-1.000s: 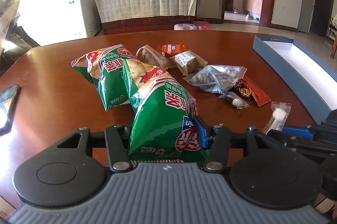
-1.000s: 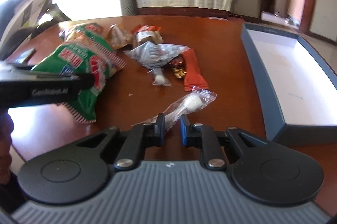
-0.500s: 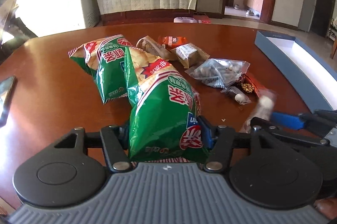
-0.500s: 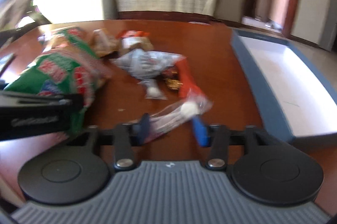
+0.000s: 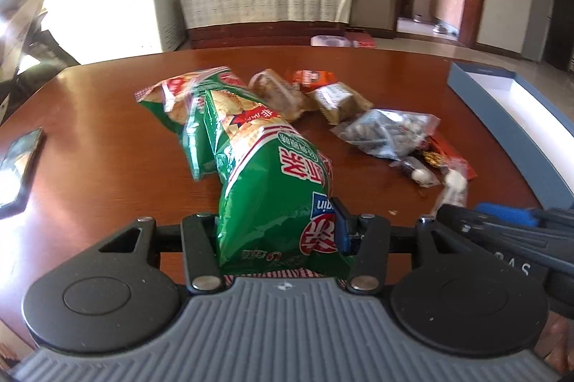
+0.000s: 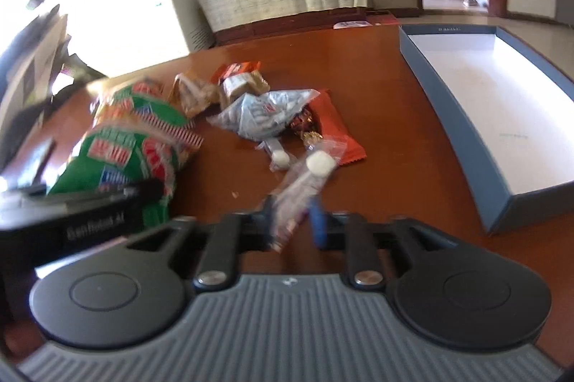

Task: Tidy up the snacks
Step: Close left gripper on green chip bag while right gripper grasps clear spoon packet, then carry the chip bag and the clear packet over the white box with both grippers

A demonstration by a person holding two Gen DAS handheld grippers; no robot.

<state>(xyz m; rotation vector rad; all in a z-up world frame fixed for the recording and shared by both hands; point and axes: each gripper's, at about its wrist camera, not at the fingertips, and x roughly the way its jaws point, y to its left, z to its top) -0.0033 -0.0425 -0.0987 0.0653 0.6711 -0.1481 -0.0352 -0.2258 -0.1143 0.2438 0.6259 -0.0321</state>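
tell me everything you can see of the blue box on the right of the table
The box is a shallow, open rectangular tray with no lid on it. Its low walls are slate blue outside and its floor is white, and it looks like cardboard. Small pale lettering marks the far wall, too small to read. It lies flat on the brown table, long side running away from the camera, right of the snack pile. Nothing is visible inside except a faint mark on the floor. No snack or hand-held gripper touches it.
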